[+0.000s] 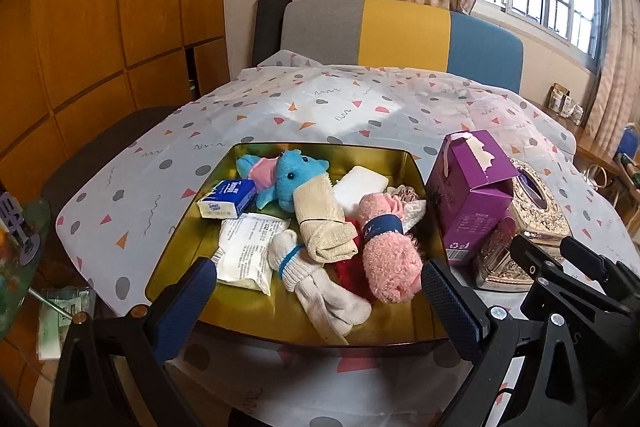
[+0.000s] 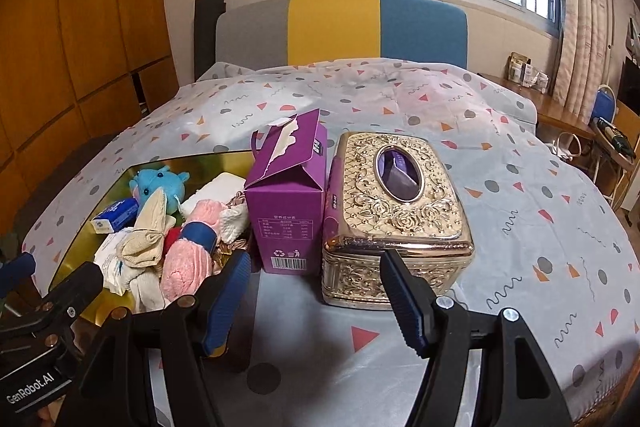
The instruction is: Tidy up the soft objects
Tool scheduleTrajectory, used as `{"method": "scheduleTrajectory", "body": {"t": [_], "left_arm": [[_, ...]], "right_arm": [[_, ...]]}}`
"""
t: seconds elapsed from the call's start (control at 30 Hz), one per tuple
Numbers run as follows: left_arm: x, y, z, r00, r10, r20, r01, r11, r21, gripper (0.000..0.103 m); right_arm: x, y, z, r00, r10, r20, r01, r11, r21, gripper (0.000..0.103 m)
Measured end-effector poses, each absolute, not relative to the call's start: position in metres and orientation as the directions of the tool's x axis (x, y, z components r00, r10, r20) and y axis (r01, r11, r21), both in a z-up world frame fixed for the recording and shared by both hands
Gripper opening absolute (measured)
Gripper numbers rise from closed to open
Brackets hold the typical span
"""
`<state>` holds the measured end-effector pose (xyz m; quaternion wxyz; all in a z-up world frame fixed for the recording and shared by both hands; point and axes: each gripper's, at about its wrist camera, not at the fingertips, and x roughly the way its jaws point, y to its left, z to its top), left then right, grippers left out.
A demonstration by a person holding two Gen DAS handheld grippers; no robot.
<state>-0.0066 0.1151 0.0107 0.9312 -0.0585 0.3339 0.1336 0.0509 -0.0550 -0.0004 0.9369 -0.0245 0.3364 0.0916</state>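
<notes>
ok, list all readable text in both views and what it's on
"GenRobot.AI": left gripper body, seen in the right wrist view.
"Tempo": blue tissue pack in the gold tin, partly legible.
Purple carton: recycling symbols and barcode; printed table too small to read.
White sachet: print too small.

The red cloth (image 1: 347, 267) in the gold tin (image 1: 256, 323) is mostly hidden under the pink sock (image 1: 390, 267) and the tan sock (image 1: 324, 223). The purple box (image 1: 472, 195) covers the left part of the gold tissue box (image 1: 536, 211). Small things on the desk (image 1: 566, 105) at the right edge are too tiny to tell. The papers (image 1: 60, 311) at the lower left are blurry.
</notes>
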Motion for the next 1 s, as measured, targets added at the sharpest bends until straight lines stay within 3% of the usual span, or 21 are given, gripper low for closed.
{"method": "scheduleTrajectory", "body": {"t": [1.0], "left_arm": [[-0.0116, 0.1242, 0.0138, 0.739, 0.219, -0.637, -0.311, 0.950, -0.034, 0.103]], "right_arm": [[0.0494, -0.0503, 0.0004, 0.751, 0.168, -0.638, -0.203, 0.979, 0.018, 0.068]]}}
